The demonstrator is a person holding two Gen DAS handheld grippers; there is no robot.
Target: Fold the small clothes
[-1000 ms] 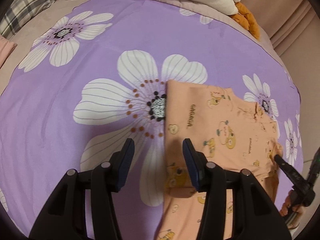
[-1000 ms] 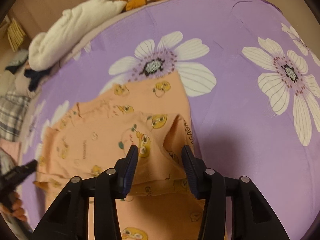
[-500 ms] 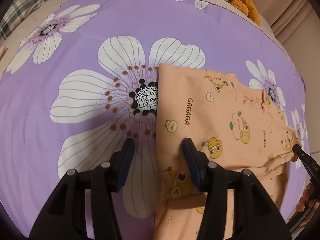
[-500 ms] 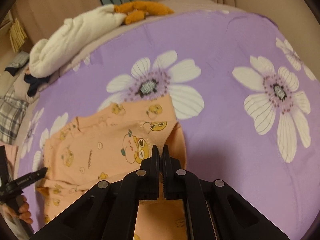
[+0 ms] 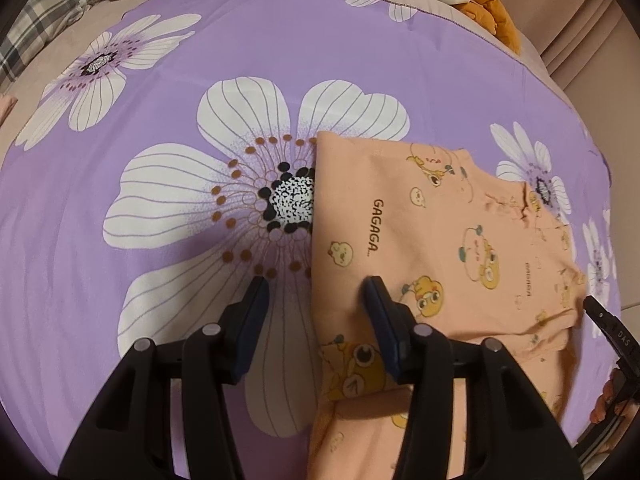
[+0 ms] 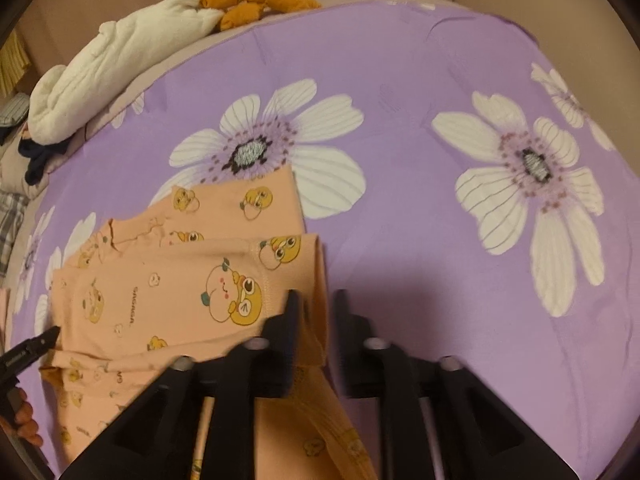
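Garment: peach cartoon-print cotton top [image 5: 432, 240], folded flat on purple floral bedsheet [image 5: 160, 320].
Left gripper [image 5: 316, 292]: fingers apart, straddling its left edge.
Right gripper [image 6: 314, 304]: fingers parted, at its right edge.

Purple flowered bedspread [image 5: 160, 300], white blanket [image 6: 104, 76] and beige wall [image 6: 100, 12] behind.

The peach shirt [image 5: 432, 232] is soft cloth – the purple flower sheet [image 5: 248, 60] is smooth cloth, a little shiny.
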